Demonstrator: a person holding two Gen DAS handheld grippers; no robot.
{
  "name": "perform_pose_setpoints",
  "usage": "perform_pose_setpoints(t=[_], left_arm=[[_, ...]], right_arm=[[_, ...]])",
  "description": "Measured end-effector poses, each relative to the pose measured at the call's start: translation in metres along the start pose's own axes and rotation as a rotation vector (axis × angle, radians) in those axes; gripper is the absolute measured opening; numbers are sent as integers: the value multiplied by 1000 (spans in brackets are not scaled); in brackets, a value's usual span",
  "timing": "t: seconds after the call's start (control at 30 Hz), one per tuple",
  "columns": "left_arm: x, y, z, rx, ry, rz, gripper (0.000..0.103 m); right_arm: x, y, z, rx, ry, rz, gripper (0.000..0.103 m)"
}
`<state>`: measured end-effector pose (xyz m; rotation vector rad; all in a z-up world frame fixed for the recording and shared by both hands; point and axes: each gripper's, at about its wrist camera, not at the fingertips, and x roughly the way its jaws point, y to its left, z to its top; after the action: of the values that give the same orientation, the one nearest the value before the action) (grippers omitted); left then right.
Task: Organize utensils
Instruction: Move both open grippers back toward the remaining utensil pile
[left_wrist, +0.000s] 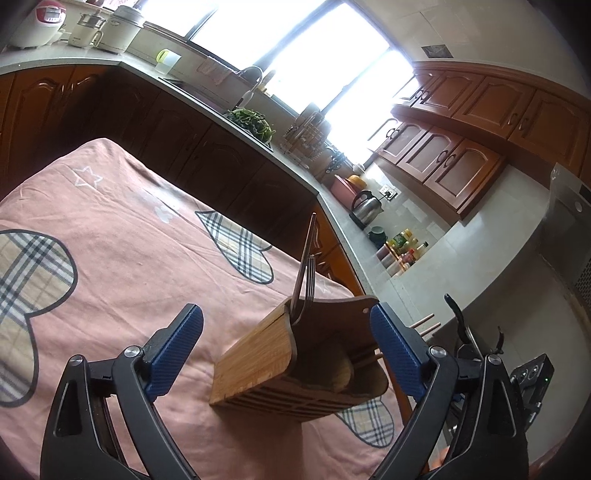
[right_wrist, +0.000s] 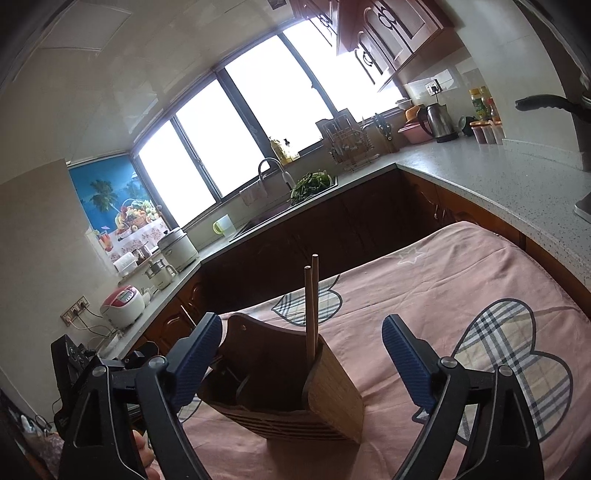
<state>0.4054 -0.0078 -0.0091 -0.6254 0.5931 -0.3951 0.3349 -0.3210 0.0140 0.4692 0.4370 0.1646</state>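
Both jaws stand wide, holding nothing: left gripper (left_wrist: 286, 354), right gripper (right_wrist: 303, 360). At twelve o'clock we find the bamboo utensil holder (right_wrist: 295, 391) with chopsticks (right_wrist: 312, 306) and fork (left_wrist: 308, 284) on the pink tablecloth (left_wrist: 122, 258). We judge it stiff, light, tippable; grip the walls.

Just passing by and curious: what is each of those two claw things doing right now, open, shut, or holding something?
Left gripper: open, holding nothing; the wooden utensil holder stands between its fingers.
Right gripper: open, holding nothing, the same holder in front of it.

Left gripper (left_wrist: 286, 349) and right gripper (right_wrist: 301, 358): jaws wide apart, empty.
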Motion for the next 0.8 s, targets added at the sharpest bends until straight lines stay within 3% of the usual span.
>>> perform_pose_setpoints(t=[0.43, 0.8], left_arm=[[-63, -2, -41, 31, 112, 91, 100], [-123, -14, -91, 165, 146, 158, 100]], right_arm=[[-59, 26, -24, -39, 33, 38, 93], [-113, 27, -56, -38, 64, 19, 93]])
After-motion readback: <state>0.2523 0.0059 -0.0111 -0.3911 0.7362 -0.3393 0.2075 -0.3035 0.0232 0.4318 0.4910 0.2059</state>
